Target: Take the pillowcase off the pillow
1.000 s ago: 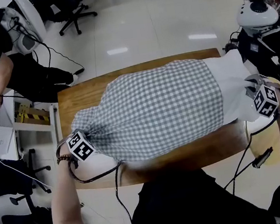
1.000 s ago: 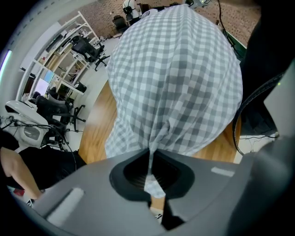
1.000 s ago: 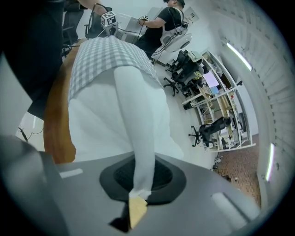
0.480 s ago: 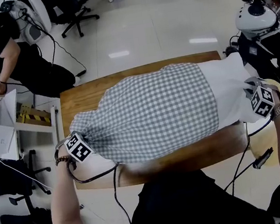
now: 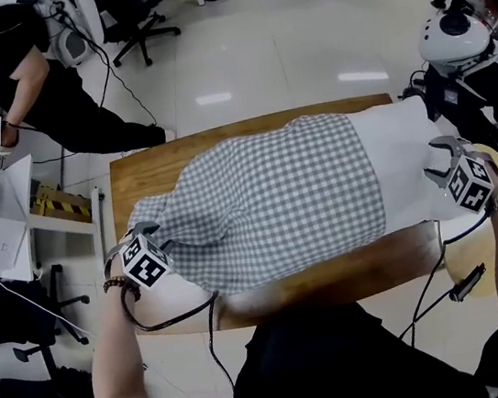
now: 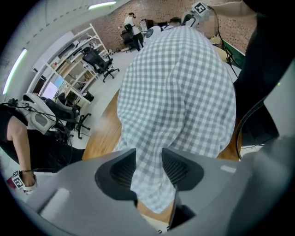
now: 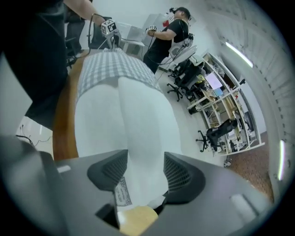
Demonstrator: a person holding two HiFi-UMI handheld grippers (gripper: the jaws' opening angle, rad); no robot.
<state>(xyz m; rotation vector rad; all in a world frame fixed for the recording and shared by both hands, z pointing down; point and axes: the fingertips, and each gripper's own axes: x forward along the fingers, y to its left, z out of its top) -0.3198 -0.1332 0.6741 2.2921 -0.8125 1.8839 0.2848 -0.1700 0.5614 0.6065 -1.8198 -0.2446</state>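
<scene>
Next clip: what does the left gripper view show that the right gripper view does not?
Only the left gripper view: the left gripper, its jaws just opened, standing apart around a bunched corner of the checked pillowcase. Only the right gripper view: the right gripper, its jaws also just opened, straddling the bare end of the white pillow, with a small label beside one jaw. Both: the pillowcase lying on the wooden table.

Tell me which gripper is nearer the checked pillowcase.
Left. The left gripper has an end of the pillowcase between its jaws, which have just been opening. The right gripper straddles the bare pillow end, jaws likewise just opening, apart from the pillowcase.
</scene>
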